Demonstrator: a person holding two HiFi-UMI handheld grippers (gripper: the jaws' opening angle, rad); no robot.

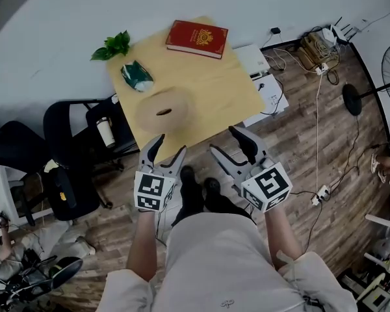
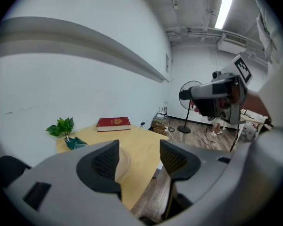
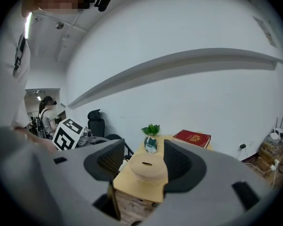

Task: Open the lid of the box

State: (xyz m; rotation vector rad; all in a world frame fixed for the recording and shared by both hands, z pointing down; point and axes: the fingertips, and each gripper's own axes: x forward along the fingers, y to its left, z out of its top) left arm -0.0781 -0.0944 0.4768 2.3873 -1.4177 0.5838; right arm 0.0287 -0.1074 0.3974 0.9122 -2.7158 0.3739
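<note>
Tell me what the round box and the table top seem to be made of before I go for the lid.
Round box: probably pale wood or bamboo with a matte finish. It is an even tan with no shine, with faint ring lines around its side and a dark slot on top.
Table: light wood or wood-look laminate, I cannot tell which. The surface is smooth and yellow-tan, with hardly any grain showing.

One box, one book, one plant

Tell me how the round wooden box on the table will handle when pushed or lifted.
The round wooden box looks rigid, so it probably won't flex under a grip. It is low and wide, so it should slide rather than tip. It sits near the front edge of the table, so a hard push might send it off.
</note>
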